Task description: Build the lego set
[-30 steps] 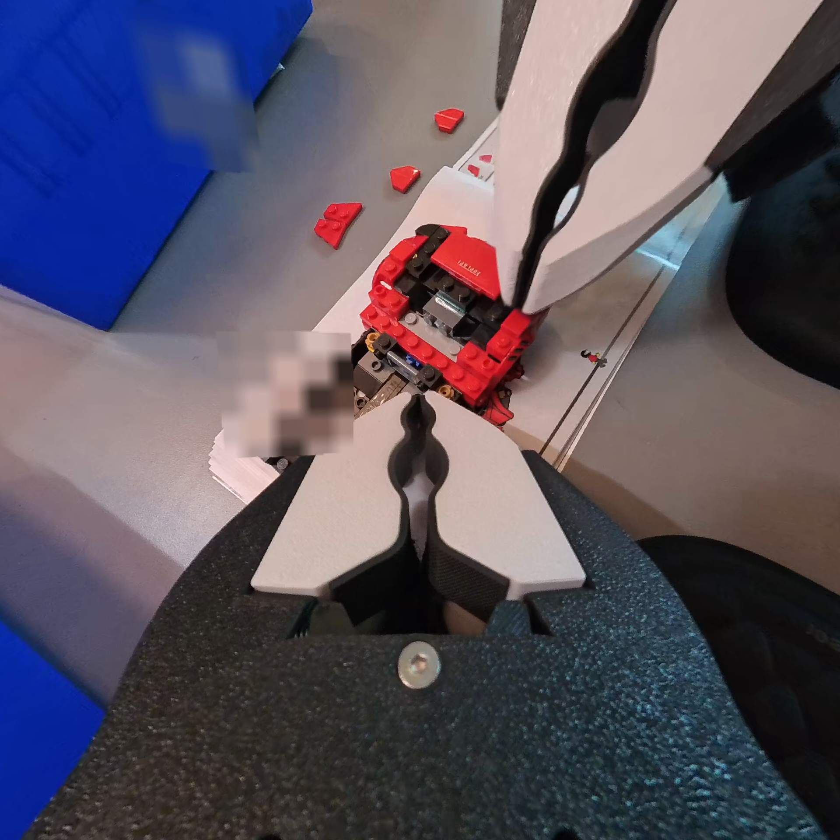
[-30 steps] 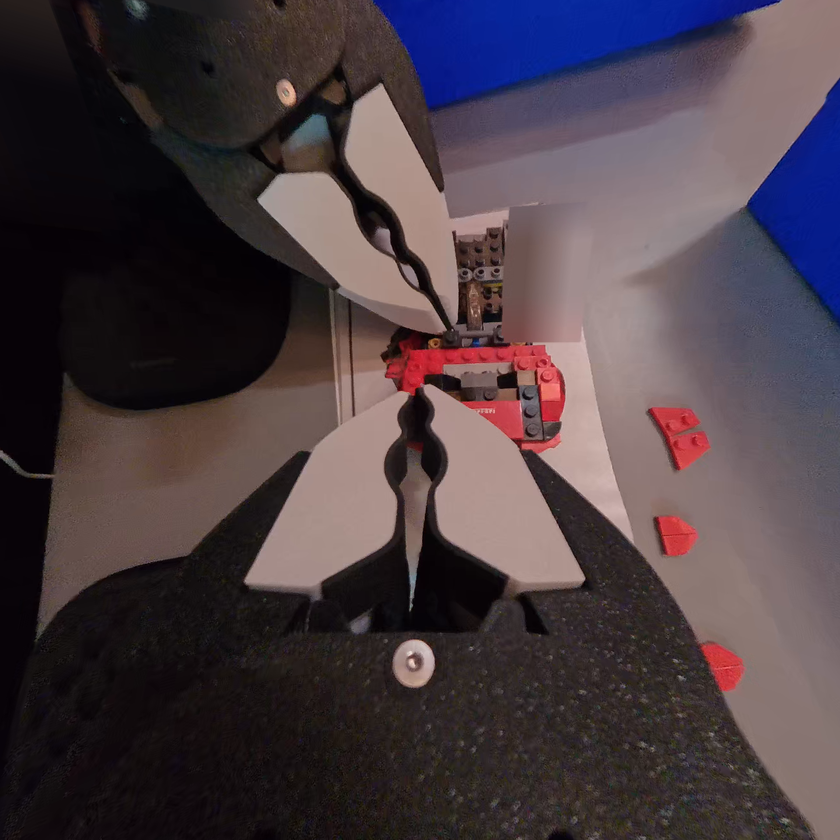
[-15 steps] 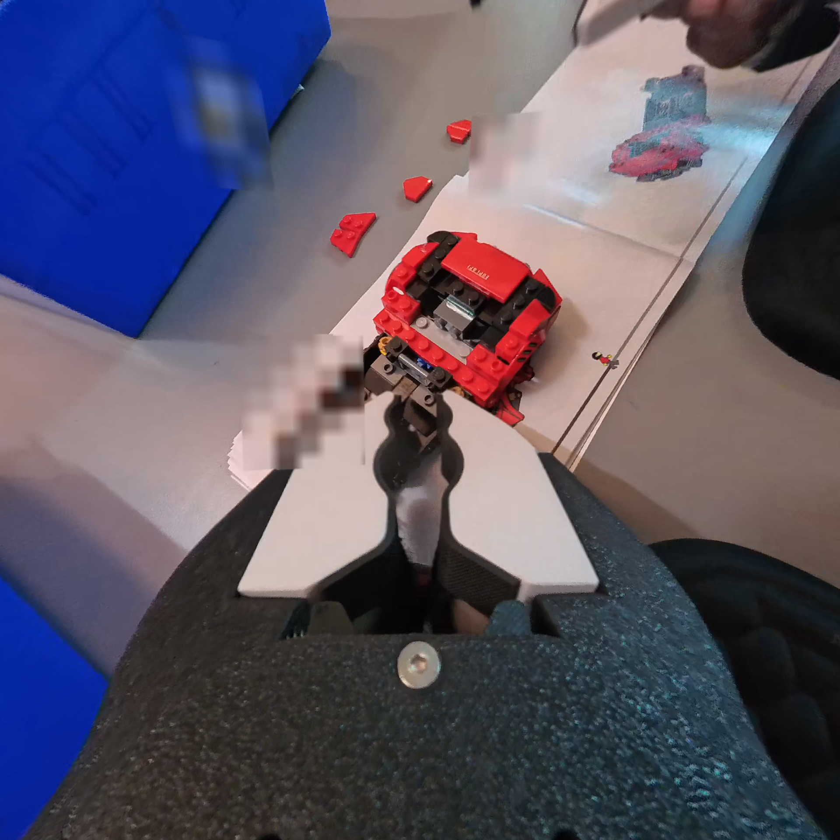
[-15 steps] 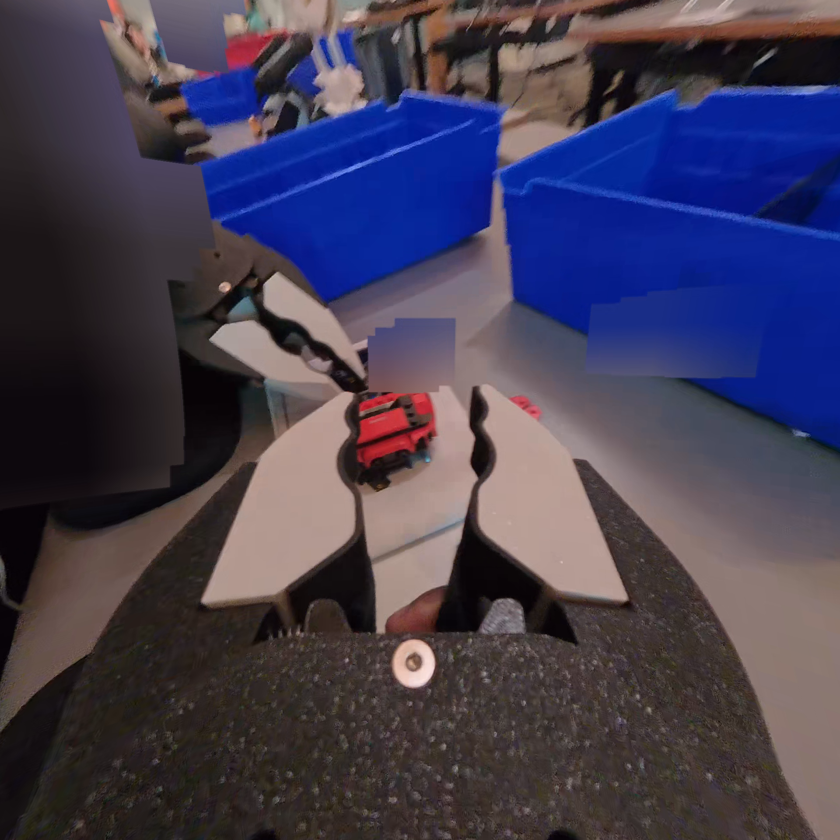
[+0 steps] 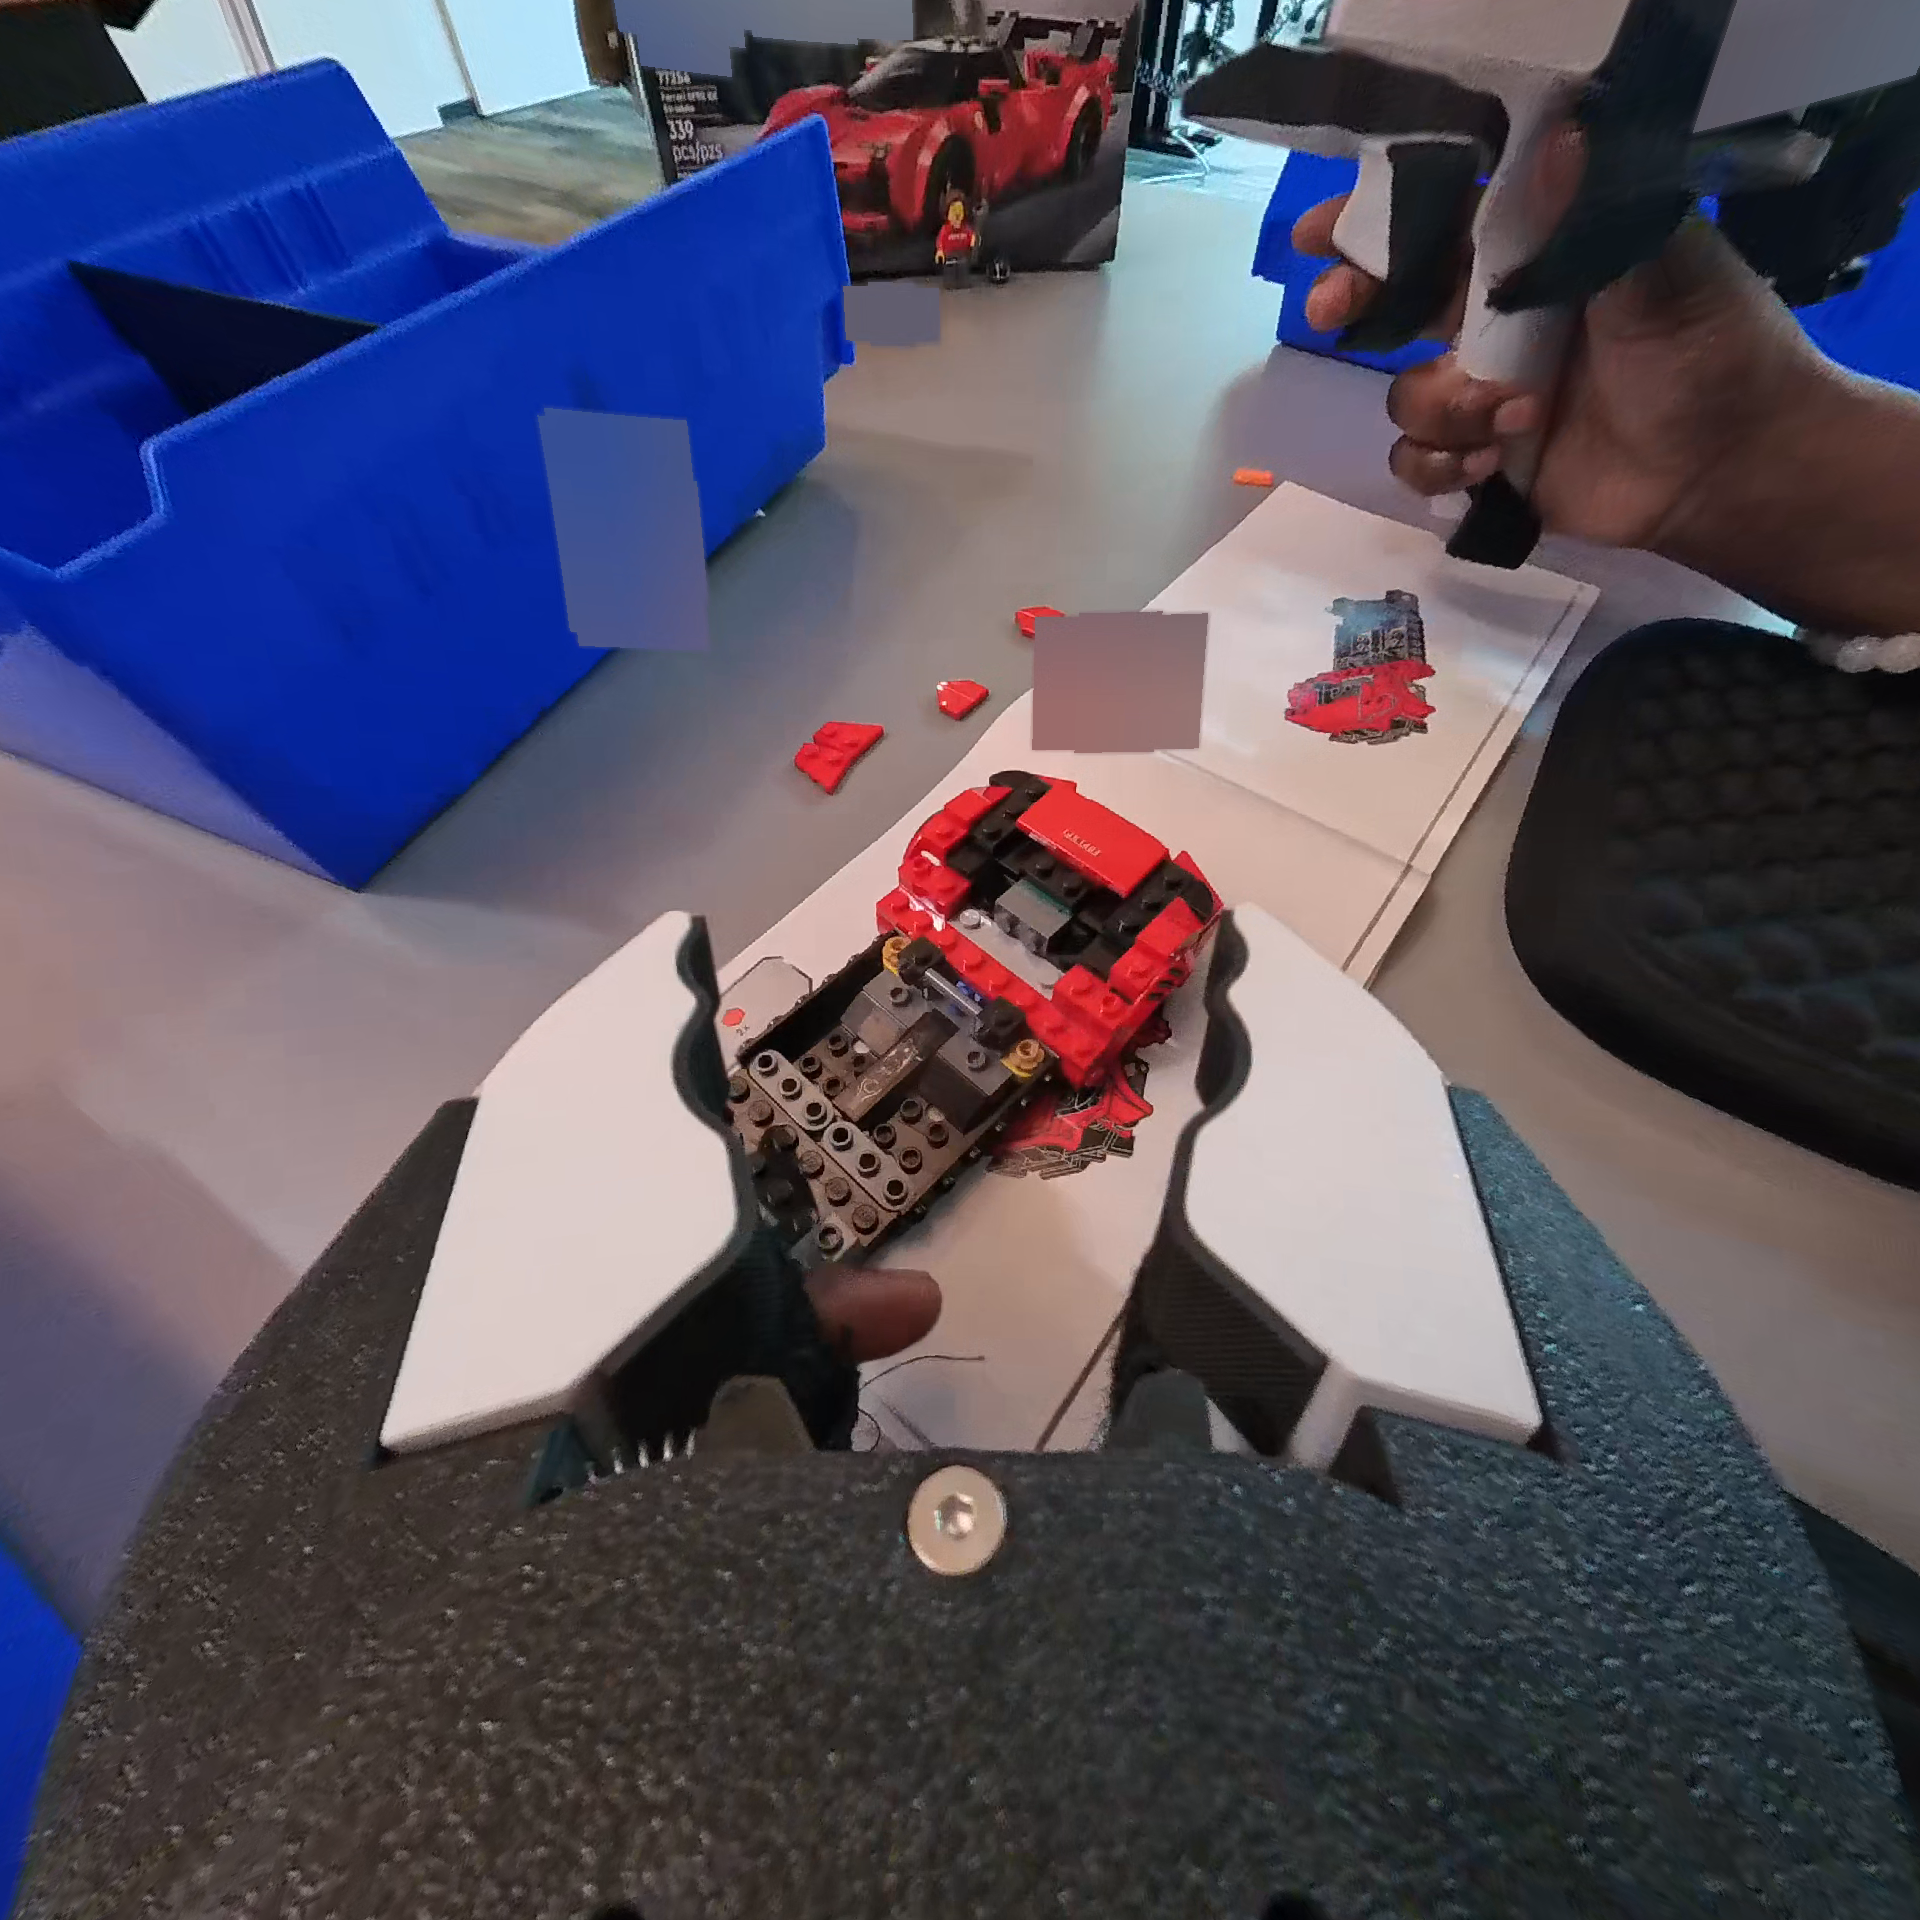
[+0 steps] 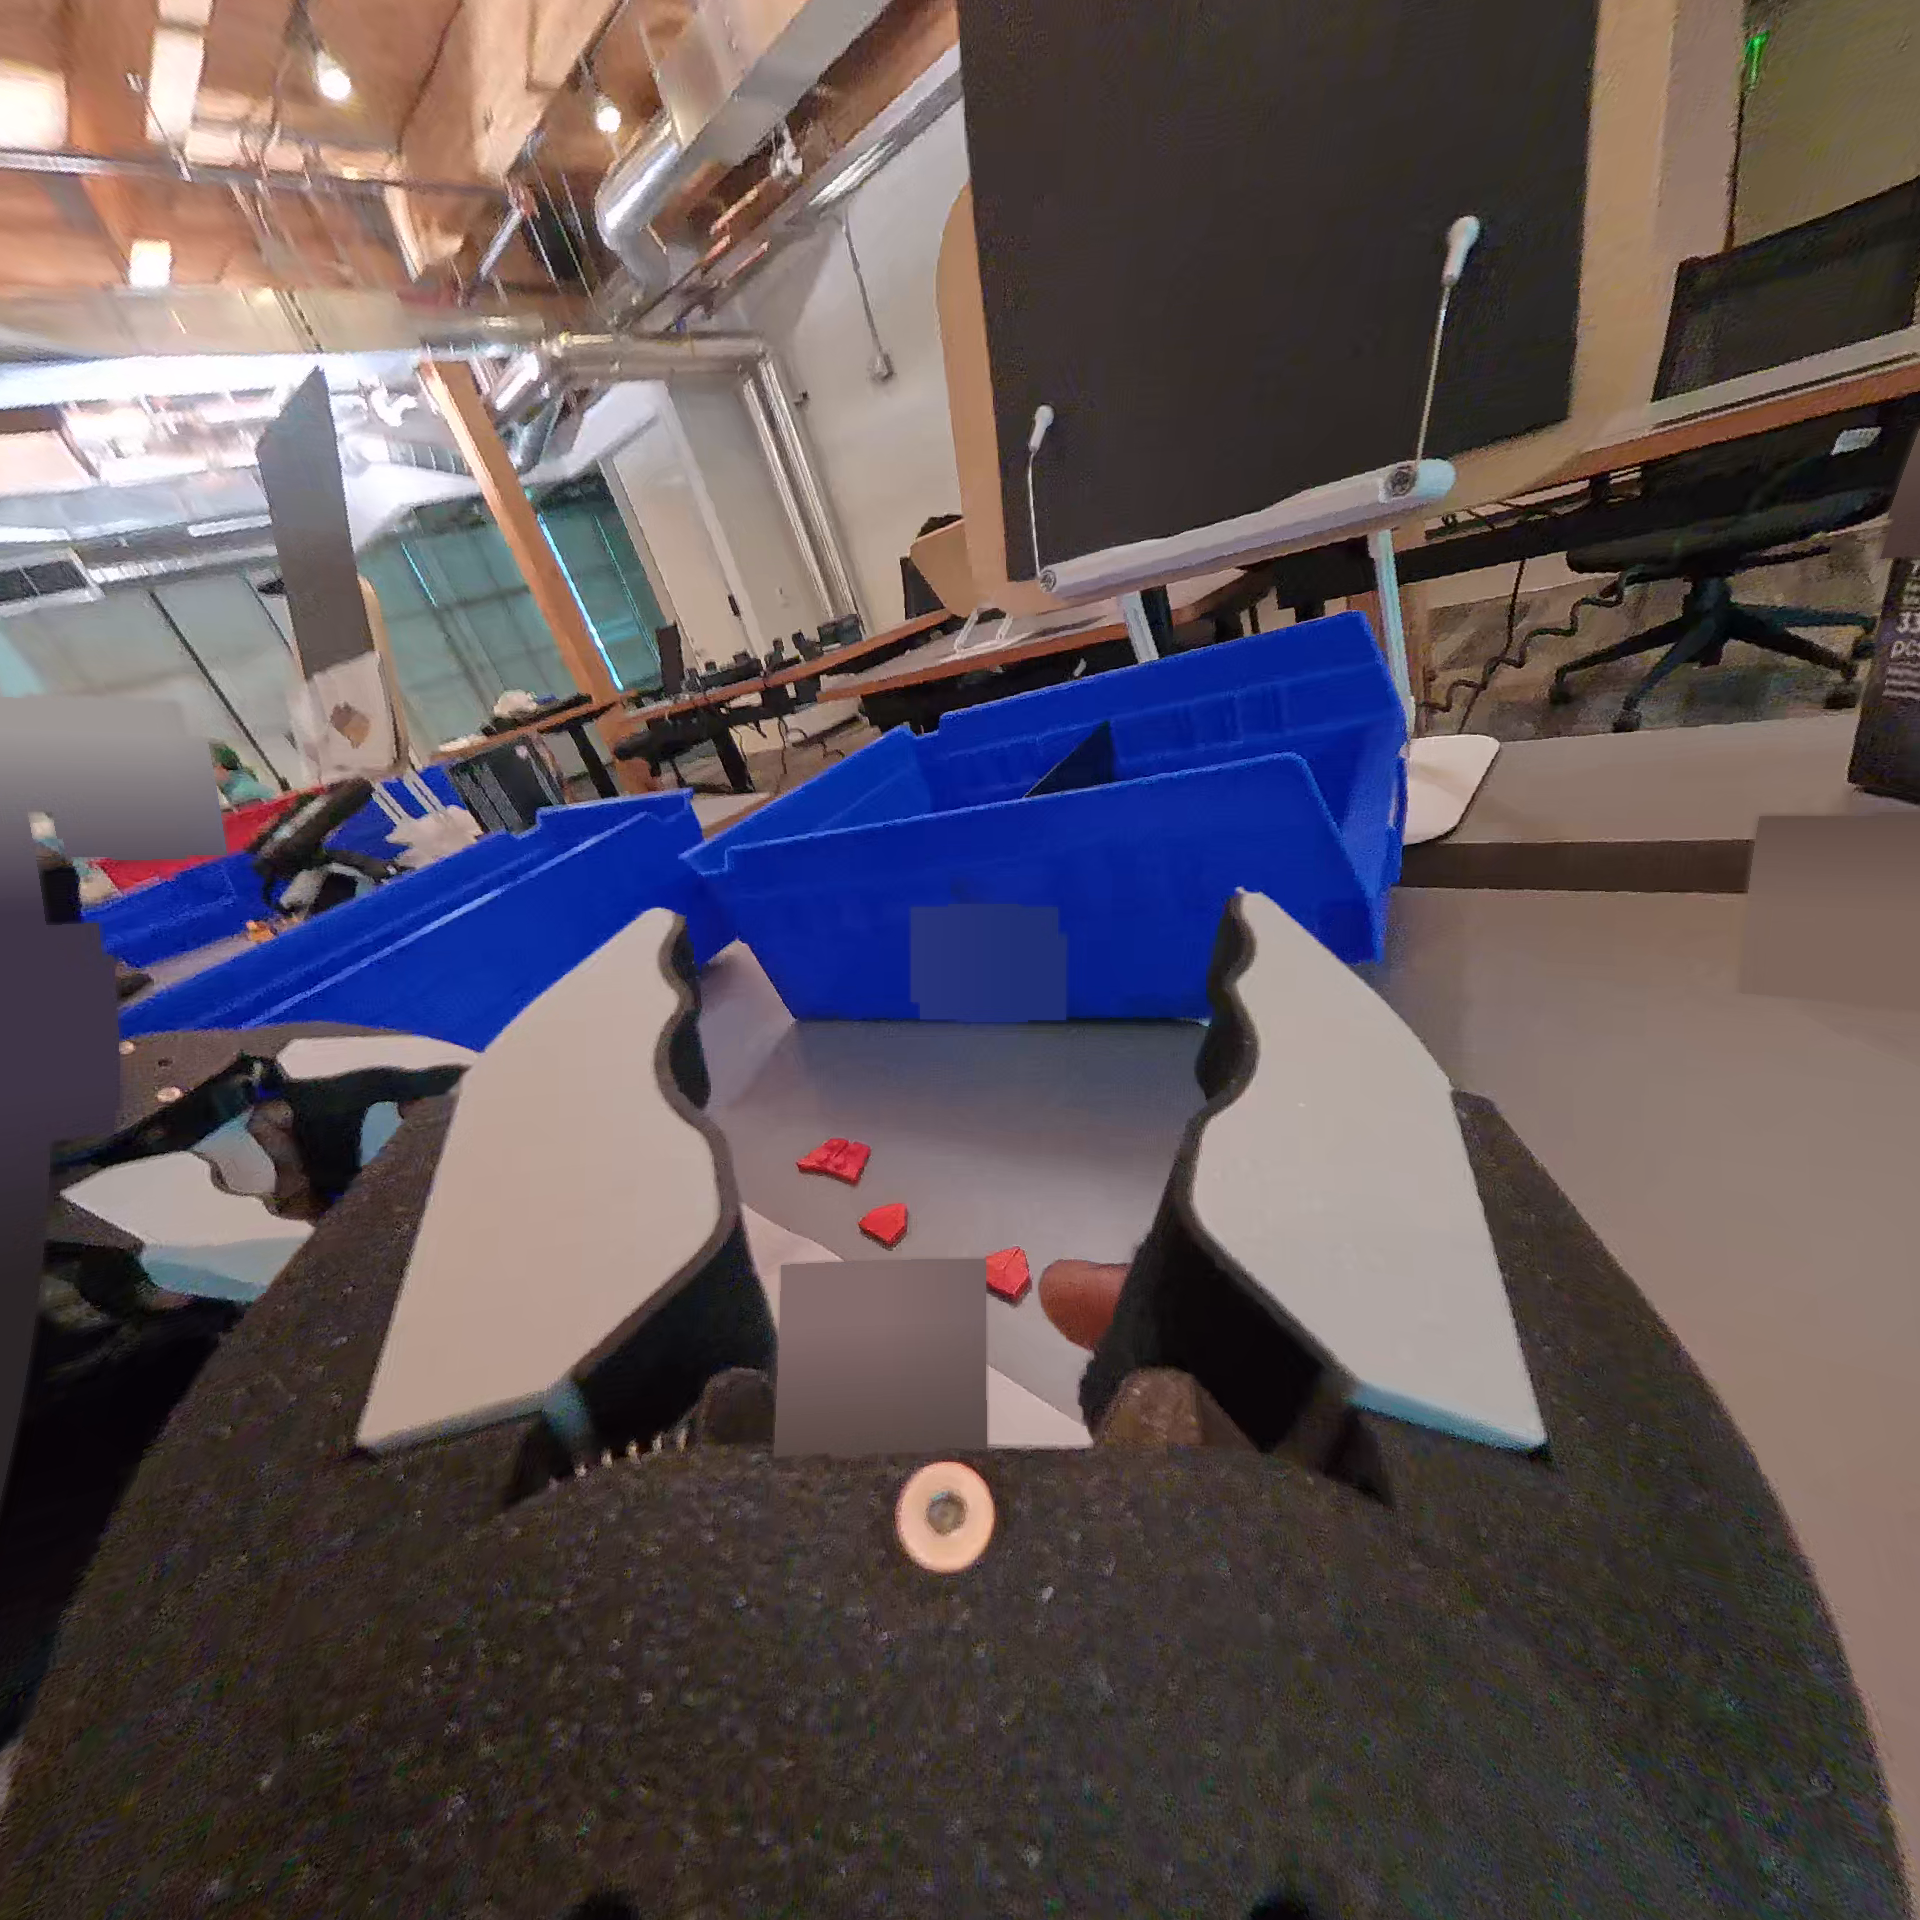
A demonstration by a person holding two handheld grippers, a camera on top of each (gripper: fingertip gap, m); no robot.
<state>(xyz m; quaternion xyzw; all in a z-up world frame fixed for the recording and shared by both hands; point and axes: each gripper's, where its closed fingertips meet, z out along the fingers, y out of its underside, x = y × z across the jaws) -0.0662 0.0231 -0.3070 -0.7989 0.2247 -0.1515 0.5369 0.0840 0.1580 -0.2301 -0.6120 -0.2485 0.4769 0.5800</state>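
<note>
A partly built red and black lego car (image 5: 1039,935) lies on the open instruction booklet (image 5: 1351,810). My left gripper (image 5: 966,925) is open and empty, held just above and behind the car, with the car showing between its fingers. A hand holds the right gripper's handle (image 5: 1507,312) high at the upper right, away from the car. My right gripper (image 6: 956,914) is open and empty, raised and pointing across the table. Three loose red pieces (image 6: 834,1158) lie on the table below it; they also show in the left wrist view (image 5: 836,750). The car is hidden in the right wrist view.
Blue bins (image 5: 312,520) stand on the left and far side (image 6: 1039,862). The set's box (image 5: 935,135) stands at the back. A black chair part (image 5: 1714,883) is at the right edge. A small orange piece (image 5: 1252,477) lies beyond the booklet. The left gripper (image 6: 260,1132) shows at the left.
Both grippers were shut at the car one second ago. Both have opened and pulled back from it. The right gripper has risen and tilted up, so the car has left its view.
</note>
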